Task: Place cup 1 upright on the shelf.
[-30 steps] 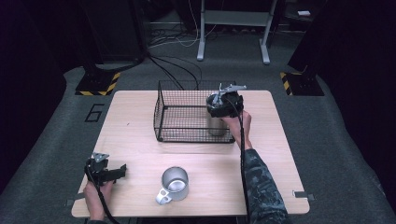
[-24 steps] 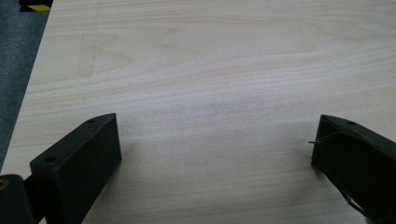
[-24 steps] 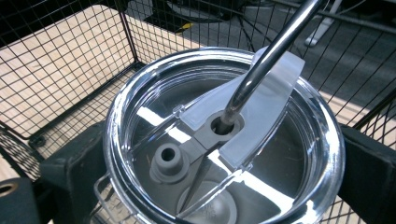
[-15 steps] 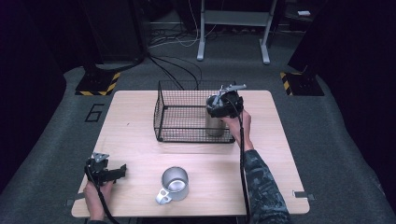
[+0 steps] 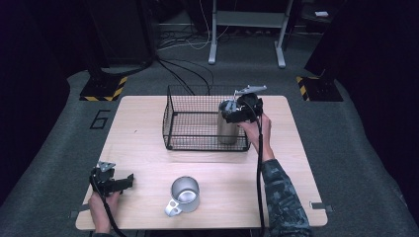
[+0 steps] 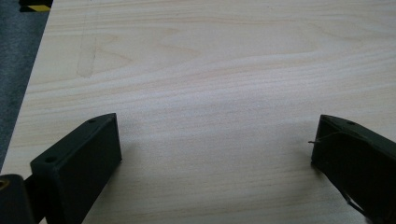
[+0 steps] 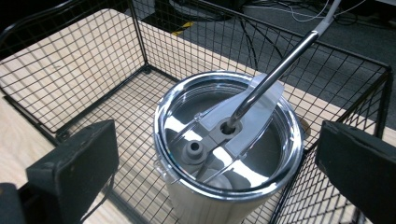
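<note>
Right gripper hovers spread above the lidded steel tumbler with straw, standing inside the black wire basket; left gripper rests spread on the pale wooden worktop, likely idle.

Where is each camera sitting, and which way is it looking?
High view: up above the person's side, looking forward and down on the table; both forearms, left gripper and right gripper show.
Left gripper view: rides the left gripper, looking down at bare wood between its open jaws.
Right gripper view: rides the right gripper, looking down into the wire basket at the lidded tumbler and its straw.
Shared: the high view and right gripper view both show the basket and tumbler.
</note>
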The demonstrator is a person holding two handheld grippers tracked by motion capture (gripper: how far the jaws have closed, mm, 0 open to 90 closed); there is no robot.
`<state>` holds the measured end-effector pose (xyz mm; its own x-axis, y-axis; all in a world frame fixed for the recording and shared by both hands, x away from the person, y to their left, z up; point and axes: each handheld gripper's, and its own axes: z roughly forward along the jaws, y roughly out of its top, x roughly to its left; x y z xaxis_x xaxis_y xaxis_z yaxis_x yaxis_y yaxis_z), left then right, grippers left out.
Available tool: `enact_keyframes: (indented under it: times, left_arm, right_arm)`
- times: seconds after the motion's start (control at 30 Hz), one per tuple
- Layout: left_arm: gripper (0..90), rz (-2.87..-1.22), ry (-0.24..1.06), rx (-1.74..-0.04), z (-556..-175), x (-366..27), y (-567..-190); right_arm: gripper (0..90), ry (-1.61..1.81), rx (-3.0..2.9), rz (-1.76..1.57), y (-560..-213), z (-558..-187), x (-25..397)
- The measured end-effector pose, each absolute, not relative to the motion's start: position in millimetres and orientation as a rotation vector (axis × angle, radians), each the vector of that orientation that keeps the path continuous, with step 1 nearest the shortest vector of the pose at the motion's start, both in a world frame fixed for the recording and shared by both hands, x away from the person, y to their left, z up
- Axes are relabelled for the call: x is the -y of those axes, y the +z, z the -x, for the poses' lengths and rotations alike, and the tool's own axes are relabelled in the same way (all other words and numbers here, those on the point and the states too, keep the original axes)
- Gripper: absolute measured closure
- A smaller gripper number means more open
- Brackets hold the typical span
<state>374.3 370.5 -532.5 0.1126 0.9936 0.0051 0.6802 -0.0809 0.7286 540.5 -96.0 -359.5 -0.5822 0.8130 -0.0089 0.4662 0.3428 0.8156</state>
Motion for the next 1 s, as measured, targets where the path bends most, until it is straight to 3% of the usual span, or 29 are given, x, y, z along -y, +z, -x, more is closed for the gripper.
enact_keyframes:
  times: [0.5, 1.0]
  left_arm:
    - [1.3, -1.825, 0.707, -1.627, -374, -370, -532]
    - [1.3, -1.825, 0.708, -1.626, -374, -370, -532]
  right_arm:
    - [0.0, 1.168, -2.219, -1.041, -345, -497, 113]
    - [0.0, 1.187, -2.187, -1.049, -373, -449, 154]
